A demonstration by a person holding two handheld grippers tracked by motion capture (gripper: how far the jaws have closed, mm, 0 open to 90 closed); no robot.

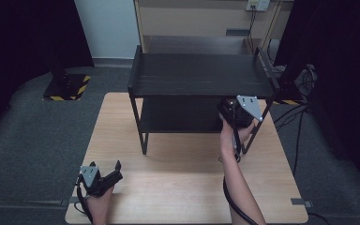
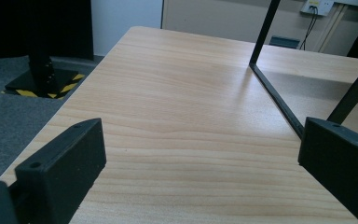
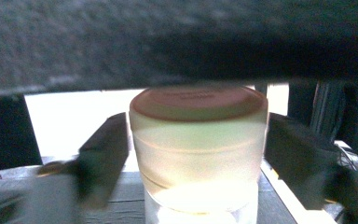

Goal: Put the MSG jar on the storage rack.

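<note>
Right gripper view shows a frosted jar [image 3: 198, 154] with a reddish lid standing on the lower board of the black shelf [image 1: 199, 75], just under the upper board, with the right tool [image 3: 198, 158] spread around it, one jaw on either side and apparently a small gap on each, so the grasp itself seems not yet closed. Judged from this, the reach into the shelf is done, and closing on the jar and moving it is left. High view shows the left tool [image 1: 107, 175] resting wide open and empty at the near left of the tabletop [image 1: 187, 187], well apart from the shelf.
</note>
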